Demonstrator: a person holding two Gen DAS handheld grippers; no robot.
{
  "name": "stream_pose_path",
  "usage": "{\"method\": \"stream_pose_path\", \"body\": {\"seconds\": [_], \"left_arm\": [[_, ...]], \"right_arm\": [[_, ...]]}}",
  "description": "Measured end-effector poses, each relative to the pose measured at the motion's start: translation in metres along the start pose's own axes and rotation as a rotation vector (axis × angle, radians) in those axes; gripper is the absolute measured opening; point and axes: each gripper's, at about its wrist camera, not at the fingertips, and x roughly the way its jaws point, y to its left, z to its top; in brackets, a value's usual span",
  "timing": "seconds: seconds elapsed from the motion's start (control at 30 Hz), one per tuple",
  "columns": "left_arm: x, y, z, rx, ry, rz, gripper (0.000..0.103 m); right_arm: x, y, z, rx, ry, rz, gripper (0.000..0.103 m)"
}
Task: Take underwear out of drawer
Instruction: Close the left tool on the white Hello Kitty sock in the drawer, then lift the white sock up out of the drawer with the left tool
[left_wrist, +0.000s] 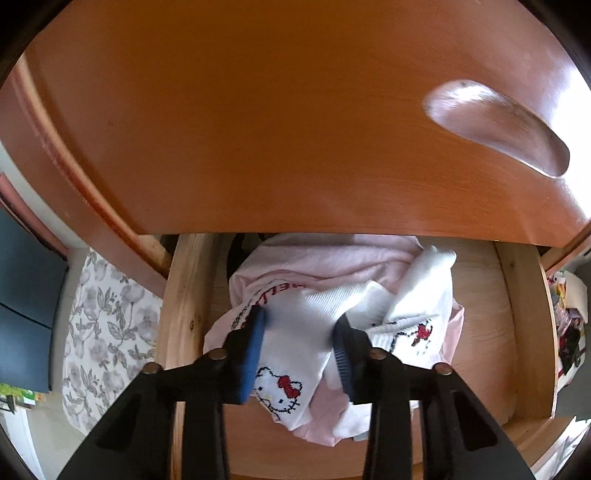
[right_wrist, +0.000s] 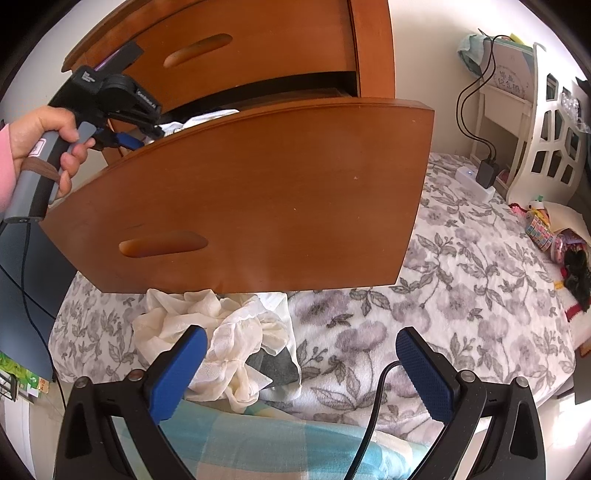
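Nearest my left lens: left gripper (left_wrist: 300, 325), blue pads (left_wrist: 255, 354) straddling a white ribbed garment (left_wrist: 295, 314) with a cartoon cat print and red bow. Jaws partly closed, both pads appear to touch the cloth on either side; I cannot tell if the grip is firm. The garment lies on top of a pink folded piece (left_wrist: 321, 254) with red lettering, inside the open wooden drawer (left_wrist: 184, 295). A second white piece (left_wrist: 417, 295) with a small red-and-black figure sits just right of the gripper, also on the pink cloth. The cabinet front (left_wrist: 277, 129) above, with a scooped handle (left_wrist: 495, 125), fills the upper view. Floral bedspread (left_wrist: 107, 332) shows left of the drawer.

Right wrist view, left to right: a hand (right_wrist: 48, 147) with pink sleeve holds the left tool's grey handle, its tip reaching over the drawer's edge. The pulled-out drawer front (right_wrist: 258, 195) hangs over the bed. Below it, a heap of cream and white underwear (right_wrist: 221, 332) with a grey piece (right_wrist: 277, 363) lies on the floral spread. My right gripper (right_wrist: 301, 349) is wide open, holding nothing; its left pad (right_wrist: 177, 373) overlaps the heap in view, contact unclear. A black cable (right_wrist: 373, 406) runs between the fingers. Far right: white charger (right_wrist: 476, 182), white headboard (right_wrist: 554, 140).
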Motion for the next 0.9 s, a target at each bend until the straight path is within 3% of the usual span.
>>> {"method": "stream_pose_path", "body": {"seconds": [0.3, 0.7, 0.9], "left_arm": [[-0.007, 0.013, -0.009, -0.032, -0.032, -0.023, 0.011], [-0.034, 0.019, -0.024, -0.057, -0.111, -0.075, 0.008], [-0.057, 0.018, -0.031, -0.069, -0.206, -0.108, 0.007]], "right_arm": [[0.001, 0.000, 0.000, 0.001, 0.004, 0.001, 0.103], [0.001, 0.001, 0.000, 0.000, 0.001, 0.000, 0.103], [0.000, 0.000, 0.000, 0.002, 0.000, 0.000, 0.103]]}}
